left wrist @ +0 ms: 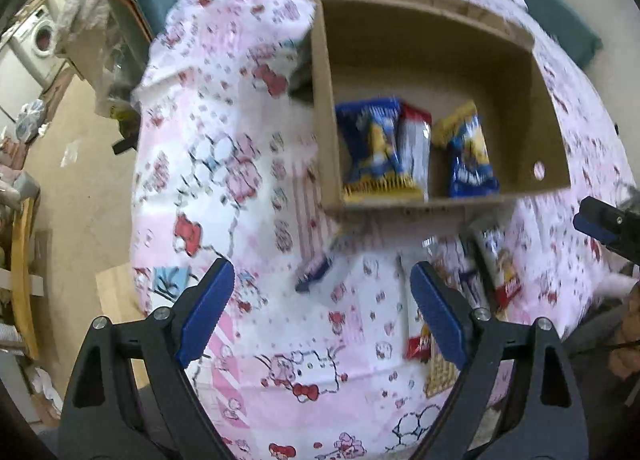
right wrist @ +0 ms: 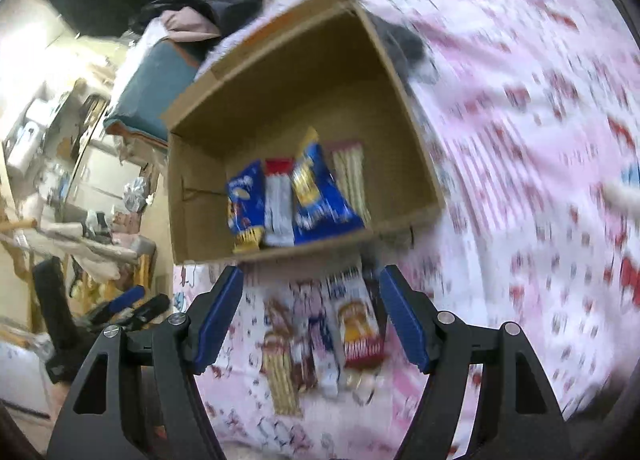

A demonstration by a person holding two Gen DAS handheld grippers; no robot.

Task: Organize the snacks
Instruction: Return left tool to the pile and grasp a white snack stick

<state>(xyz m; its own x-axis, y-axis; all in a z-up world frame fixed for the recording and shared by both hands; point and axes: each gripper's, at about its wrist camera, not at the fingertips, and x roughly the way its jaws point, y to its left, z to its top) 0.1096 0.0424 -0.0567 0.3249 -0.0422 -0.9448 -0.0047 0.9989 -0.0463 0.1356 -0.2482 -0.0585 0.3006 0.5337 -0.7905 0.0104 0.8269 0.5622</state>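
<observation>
A brown cardboard box lies on a pink patterned cloth and holds blue snack packs, a red and white pack and another blue pack. In the right wrist view the box also holds a pale stick pack. Several loose packs lie on the cloth in front of the box, between the right gripper's fingers. My left gripper is open and empty over the cloth, left of the loose packs. My right gripper is open and empty above them.
The pink cloth covers a raised surface whose left edge drops to the floor. A teal cushion and piled fabric lie beyond the box. Cluttered furniture stands at far left. The right gripper's tip shows at the right edge.
</observation>
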